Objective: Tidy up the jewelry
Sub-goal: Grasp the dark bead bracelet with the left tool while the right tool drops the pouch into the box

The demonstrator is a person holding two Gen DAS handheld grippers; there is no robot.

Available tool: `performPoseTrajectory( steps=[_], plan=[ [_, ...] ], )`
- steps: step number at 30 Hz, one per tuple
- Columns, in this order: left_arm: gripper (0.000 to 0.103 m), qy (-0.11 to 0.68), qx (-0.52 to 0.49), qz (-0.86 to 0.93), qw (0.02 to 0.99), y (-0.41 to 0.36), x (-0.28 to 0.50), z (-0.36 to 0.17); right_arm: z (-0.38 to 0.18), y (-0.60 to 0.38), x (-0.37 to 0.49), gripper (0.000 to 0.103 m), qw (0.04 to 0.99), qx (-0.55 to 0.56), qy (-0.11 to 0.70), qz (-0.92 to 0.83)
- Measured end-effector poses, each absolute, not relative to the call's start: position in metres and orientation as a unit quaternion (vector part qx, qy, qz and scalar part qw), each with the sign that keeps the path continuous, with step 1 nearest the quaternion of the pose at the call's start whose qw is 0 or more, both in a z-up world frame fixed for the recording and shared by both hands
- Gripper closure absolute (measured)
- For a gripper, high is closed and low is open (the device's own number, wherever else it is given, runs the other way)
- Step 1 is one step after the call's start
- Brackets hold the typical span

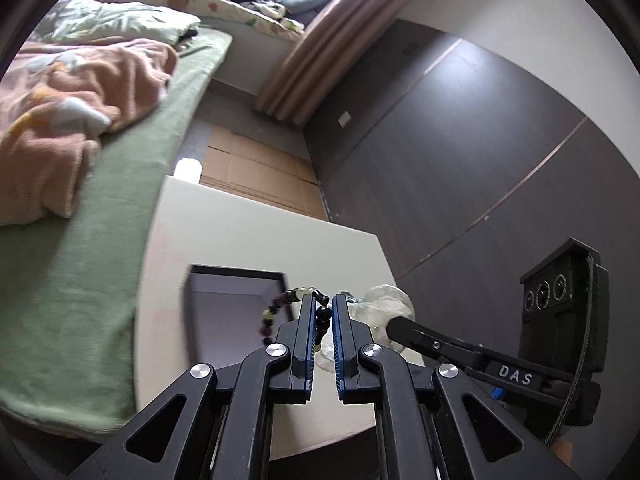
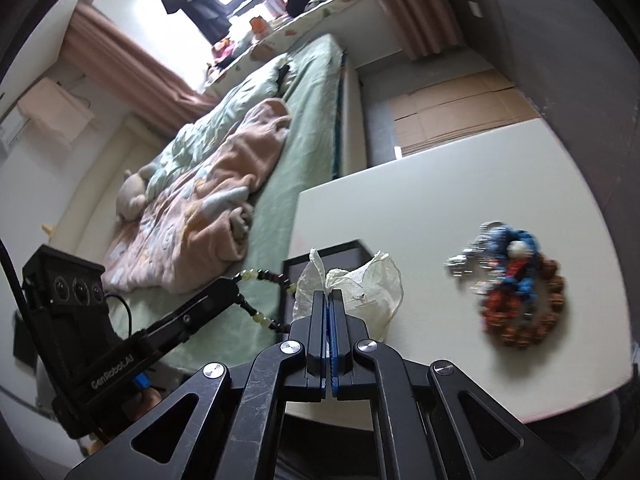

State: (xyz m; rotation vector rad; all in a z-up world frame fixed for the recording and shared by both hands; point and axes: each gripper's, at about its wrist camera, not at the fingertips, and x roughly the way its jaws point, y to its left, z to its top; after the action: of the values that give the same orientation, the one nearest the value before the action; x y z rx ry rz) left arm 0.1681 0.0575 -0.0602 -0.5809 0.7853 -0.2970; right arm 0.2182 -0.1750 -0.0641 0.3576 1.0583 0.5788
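Smooth white bench (image 2: 440, 208) carries a black-rimmed box (image 1: 224, 300) near its bed-side edge. Left hand-held gripper (image 1: 323, 308) pinches a round-beaded bracelet (image 1: 276, 310); right hand-held gripper (image 2: 329, 300) clamps a crinkled translucent pouch (image 2: 360, 284).

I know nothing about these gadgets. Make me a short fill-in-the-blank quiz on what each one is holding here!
1. The left gripper grips a ____ bracelet.
2. The right gripper is shut on a thin white ____ bag.
3. More jewelry lies in a pile on the white ____.
4. The open box has a ____ rim.

Missing words: beaded; plastic; table; black
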Motion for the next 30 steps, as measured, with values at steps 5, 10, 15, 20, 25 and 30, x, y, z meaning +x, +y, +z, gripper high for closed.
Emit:
performPoseTrajectory(
  steps=[5,10,15,20,25,30],
  plan=[
    [0.095,0.366,-0.291,-0.138,0.873,0.091,0.153,-0.067,-0.071,-0.132,0.224,0.1,0.802,0.139,0.511,0.277],
    [0.095,0.364,-0.31,-0.138,0.867,0.115,0.147,-0.076,-0.09,-0.104,0.232,0.099,0.794,0.132,0.525,0.277],
    [0.095,0.366,-0.32,-0.141,0.862,0.123,0.15,-0.082,-0.106,-0.096,0.243,0.055,0.789,0.107,0.554,0.245],
    [0.095,0.367,-0.325,-0.157,0.857,0.117,0.16,-0.085,-0.086,-0.123,0.231,0.039,0.818,0.103,0.52,0.223],
    [0.095,0.384,-0.313,-0.165,0.853,0.095,0.172,-0.091,-0.075,-0.159,0.218,0.039,0.83,0.11,0.511,0.195],
    [0.095,0.407,-0.317,-0.174,0.839,0.078,0.185,-0.106,-0.073,-0.204,0.205,0.039,0.835,0.164,0.493,0.178]
  ],
)
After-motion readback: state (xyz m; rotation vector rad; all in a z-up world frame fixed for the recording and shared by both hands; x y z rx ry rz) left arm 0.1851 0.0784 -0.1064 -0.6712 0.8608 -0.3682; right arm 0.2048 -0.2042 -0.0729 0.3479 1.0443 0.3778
